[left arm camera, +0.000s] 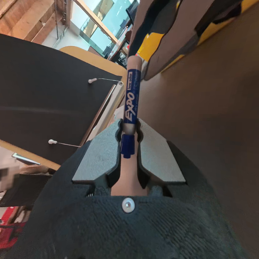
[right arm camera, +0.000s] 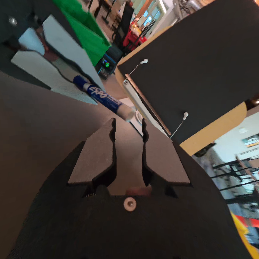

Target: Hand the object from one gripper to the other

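A blue dry-erase marker (left arm camera: pixel 132 95) with a white barrel and a blue cap sticks straight forward from my left gripper (left arm camera: pixel 129 126). The left gripper is shut on the marker just ahead of the cap. In the left wrist view, the right gripper's dark wavy fingers (left arm camera: pixel 161 58) show just beyond the marker's far end. My right gripper (right arm camera: pixel 129 121) is open and empty. In the right wrist view the marker (right arm camera: pixel 103 96) slants in from the upper left, with its white end just ahead of my fingertips. The left gripper's grey fingers (right arm camera: pixel 58 46) hold its cap end.
A black panel with a tan wooden edge (right arm camera: pixel 196 63) stands close by, also seen in the left wrist view (left arm camera: pixel 49 91). On it, a silver flat device (right arm camera: pixel 140 100) rests on a wire stand with white tips. A brown surface (left arm camera: pixel 210 126) lies alongside. Green cloth (right arm camera: pixel 86 32) hangs behind. My hands' fingertips stand some 7 centimeters from each other.
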A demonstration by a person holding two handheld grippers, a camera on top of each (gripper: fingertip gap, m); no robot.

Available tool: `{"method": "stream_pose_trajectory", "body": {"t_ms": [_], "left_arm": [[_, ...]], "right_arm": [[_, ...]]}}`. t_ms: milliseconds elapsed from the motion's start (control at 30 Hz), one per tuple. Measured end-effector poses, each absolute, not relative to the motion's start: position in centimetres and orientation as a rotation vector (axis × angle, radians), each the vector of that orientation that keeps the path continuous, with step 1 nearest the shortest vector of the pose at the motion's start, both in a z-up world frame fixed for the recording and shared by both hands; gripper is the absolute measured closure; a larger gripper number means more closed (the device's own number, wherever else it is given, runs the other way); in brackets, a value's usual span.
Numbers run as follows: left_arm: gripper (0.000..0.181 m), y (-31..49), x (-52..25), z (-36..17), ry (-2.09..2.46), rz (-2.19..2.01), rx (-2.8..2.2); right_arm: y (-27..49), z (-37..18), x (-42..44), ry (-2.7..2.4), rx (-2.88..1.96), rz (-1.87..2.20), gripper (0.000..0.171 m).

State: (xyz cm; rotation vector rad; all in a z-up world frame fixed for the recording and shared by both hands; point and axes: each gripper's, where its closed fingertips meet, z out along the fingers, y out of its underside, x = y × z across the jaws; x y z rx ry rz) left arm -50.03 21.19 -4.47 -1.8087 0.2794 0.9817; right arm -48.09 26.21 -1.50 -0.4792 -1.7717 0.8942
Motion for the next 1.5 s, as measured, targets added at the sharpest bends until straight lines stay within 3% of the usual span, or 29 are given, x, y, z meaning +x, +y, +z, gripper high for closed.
{"method": "stream_pose_trajectory", "body": {"t_ms": [100, 233, 300, 533, 633, 1267, 1500], "left_arm": [[0.165, 20.7, -50.3, -2.9, 0.178, 0.904, -1.733], [0.165, 20.8, -48.8, -0.9, 0.093, 0.621, -1.598], [0.165, 21.0, -47.6, -0.3, 0.083, 0.48, -1.544], [0.165, 22.3, -43.3, -0.3, 0.179, 0.205, -1.509], [0.166, 22.9, -42.8, -1.1, 0.206, 0.238, -1.543], [0.165, 23.4, -43.4, -2.9, 0.186, 0.237, -1.65], [0.165, 23.5, -43.5, -3.2, 0.17, 0.232, -1.665]], "right_arm": [[26.9, -0.2, -47.9, -1.737, -0.603, 1.13, 0.136], [26.1, -0.3, -47.7, -1.771, -0.754, 1.439, 0.109], [24.7, -0.3, -47.1, -1.811, -0.767, 1.6, 0.107], [20.8, 0.9, -44.1, -1.878, -0.595, 1.918, 0.12], [20.0, 0.8, -43.1, -1.928, -0.527, 1.948, 0.155], [19.8, -0.3, -43.6, -1.952, -0.505, 1.792, 0.145], [20.1, -0.5, -44.0, -1.947, -0.506, 1.719, 0.154]]}}
